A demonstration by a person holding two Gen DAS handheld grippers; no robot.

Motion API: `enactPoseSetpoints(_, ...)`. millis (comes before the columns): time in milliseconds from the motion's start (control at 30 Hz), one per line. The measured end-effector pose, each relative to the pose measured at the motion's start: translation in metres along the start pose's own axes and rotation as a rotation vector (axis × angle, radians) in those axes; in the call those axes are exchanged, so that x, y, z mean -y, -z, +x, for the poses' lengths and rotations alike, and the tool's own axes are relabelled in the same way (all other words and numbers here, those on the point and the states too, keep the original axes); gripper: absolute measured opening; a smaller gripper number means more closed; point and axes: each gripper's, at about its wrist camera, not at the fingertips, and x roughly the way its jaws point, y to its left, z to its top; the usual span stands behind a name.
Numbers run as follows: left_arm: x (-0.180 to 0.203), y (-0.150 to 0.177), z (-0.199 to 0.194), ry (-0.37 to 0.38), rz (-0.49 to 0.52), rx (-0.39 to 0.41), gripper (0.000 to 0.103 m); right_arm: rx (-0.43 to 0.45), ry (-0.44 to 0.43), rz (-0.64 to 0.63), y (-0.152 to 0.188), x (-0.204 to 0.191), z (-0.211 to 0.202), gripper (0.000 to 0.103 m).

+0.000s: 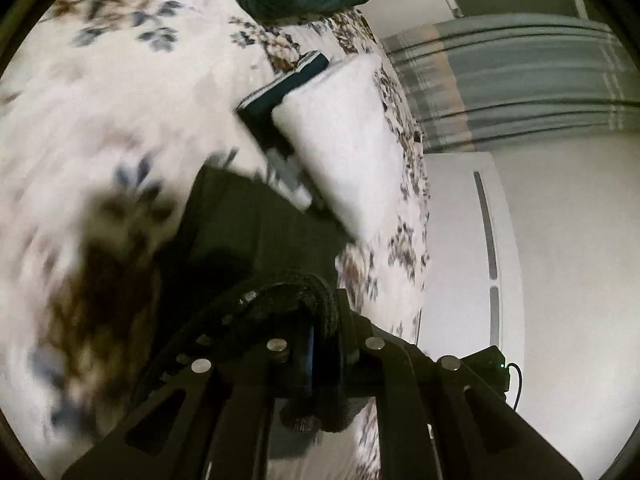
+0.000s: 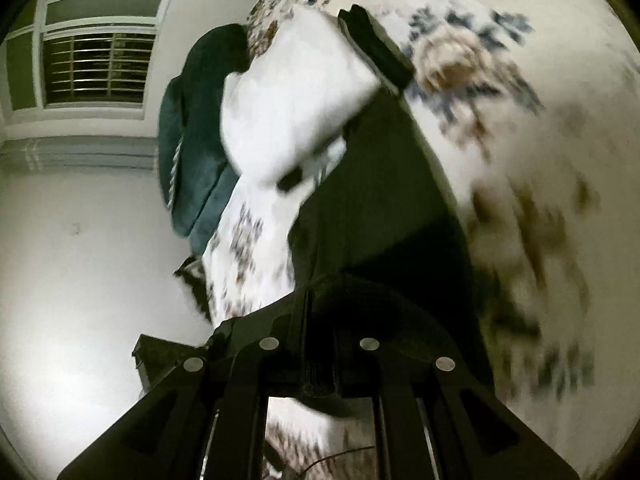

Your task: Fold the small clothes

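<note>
- The garment (image 1: 256, 236) is a dark piece hanging between my two claws, its top edge bunched where each one pinches it. It is lifted off the bed, with its lower end trailing toward the white stack.
- My left claw (image 1: 320, 332) is narrow and clamped on one corner of the garment's thick, ribbed-looking hem.
- My right claw (image 2: 320, 300) is just as narrow, gripping the other corner; the cloth drapes away from it in one flat dark sheet (image 2: 380, 200).
- Judging by that, this piece is not folded yet: I hold it up and spread, and the folds are still to come.
- Beyond the garment's far end lies a white folded stack (image 1: 344, 136) with a dark folded piece (image 1: 280, 88) beside it; they look like finished work, though blur keeps me from being sure.
- Under the garment is the floral bed cover (image 1: 120, 100), the laying surface.
- Past the stack sits a teal blanket (image 2: 196, 168), near the bed's edge.
- The stack is what stands in the way: it lies close to where the garment hangs, so I judge the cloth could drag across it.
</note>
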Motion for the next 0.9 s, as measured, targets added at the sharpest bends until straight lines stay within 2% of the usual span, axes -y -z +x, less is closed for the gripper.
enactPoseSetpoints(67, -0.007, -0.027, 0.024, 0.001, -0.020, -0.011, 0.008, 0.007, 0.031, 0.012, -0.035, -0.001, 0.028, 0.009)
enactPoseSetpoints(133, -0.024, -0.052, 0.052, 0.012, -0.086, -0.048, 0.015, 0.012, 0.067, 0.018, -0.060, 0.003, 0.049, 0.010)
enactPoseSetpoints(167, -0.032, -0.062, 0.059, 0.024, -0.112, -0.041, 0.027, 0.002, 0.079, 0.037, -0.073, 0.007, 0.062, 0.015)
enactPoseSetpoints(200, -0.036, -0.068, 0.062, 0.018, -0.126, -0.030, 0.047, -0.003, 0.088, 0.053, -0.080, 0.011, 0.070, 0.015)
enactPoseSetpoints(233, -0.042, -0.074, 0.064, 0.021, -0.148, -0.018, 0.051, -0.008, 0.096, 0.070, -0.089, 0.016, 0.078, 0.027)
enactPoseSetpoints(267, -0.048, -0.080, 0.064, 0.044, -0.173, -0.007, 0.052, -0.013, 0.105, 0.077, -0.092, 0.020, 0.082, 0.049)
enactPoseSetpoints(300, -0.052, -0.083, 0.062, 0.055, -0.190, -0.005, 0.054, -0.011, 0.112, 0.077, -0.093, 0.022, 0.082, 0.058)
enactPoseSetpoints(333, -0.055, -0.086, 0.060, 0.061, -0.195, -0.003, 0.055, -0.007, 0.122, 0.069, -0.093, 0.024, 0.081, 0.065)
enactPoseSetpoints(367, -0.056, -0.086, 0.055, 0.062, -0.187, -0.001, 0.056, -0.012, 0.140, 0.046, -0.091, 0.025, 0.079, 0.065)
enactPoseSetpoints(433, -0.051, -0.080, 0.042, 0.013, -0.126, -0.007, 0.056, -0.034, 0.195, 0.007, -0.083, 0.026, 0.073, 0.066)
enactPoseSetpoints(533, -0.042, -0.054, 0.016, -0.089, 0.006, -0.011, 0.056, -0.088, 0.242, -0.027, -0.065, 0.035, 0.062, 0.070)
enactPoseSetpoints(633, -0.044, -0.016, -0.012, -0.153, 0.054, 0.001, 0.056, -0.134, 0.294, -0.073, -0.049, 0.044, 0.049, 0.073)
enactPoseSetpoints(667, -0.046, 0.001, -0.023, -0.177, 0.056, 0.009, 0.056, -0.158, 0.310, -0.090, -0.046, 0.049, 0.046, 0.078)
enactPoseSetpoints(733, -0.052, 0.032, -0.037, -0.212, 0.037, 0.017, 0.058, -0.193, 0.323, -0.119, -0.043, 0.055, 0.044, 0.085)
enactPoseSetpoints(767, -0.059, 0.055, -0.042, -0.227, -0.008, 0.018, 0.059, -0.220, 0.324, -0.134, -0.044, 0.059, 0.045, 0.086)
enactPoseSetpoints(900, -0.082, 0.118, -0.041, -0.172, -0.191, 0.035, 0.066, -0.312, 0.315, -0.184, -0.061, 0.069, 0.065, 0.086)
